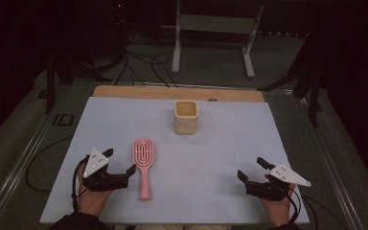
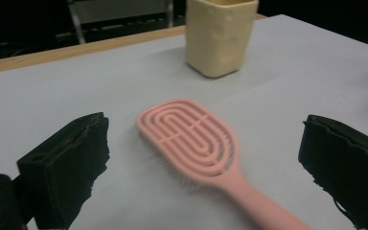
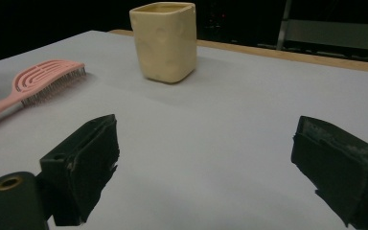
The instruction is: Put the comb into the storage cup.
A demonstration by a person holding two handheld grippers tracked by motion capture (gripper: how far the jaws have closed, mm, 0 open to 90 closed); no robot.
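A pink hairbrush (image 1: 144, 163) lies flat on the pale mat, head away from me and handle toward the front edge; its bristles face down (image 2: 196, 143) (image 3: 38, 81). A cream square cup (image 1: 186, 117) (image 2: 219, 36) (image 3: 164, 40) stands upright behind it, near the mat's far middle. My left gripper (image 1: 120, 161) rests at the front left, open, just left of the brush handle, its jaws spread either side of the brush head in its own view. My right gripper (image 1: 253, 168) (image 3: 206, 167) sits at the front right, open, with bare mat between its jaws.
The mat (image 1: 230, 148) covers a wooden table whose far edge (image 1: 139, 91) shows as a bare strip. Beyond it are floor cables (image 1: 143, 64) and a white metal stand (image 1: 211, 38). Dark tripod legs (image 1: 311, 91) stand at both sides.
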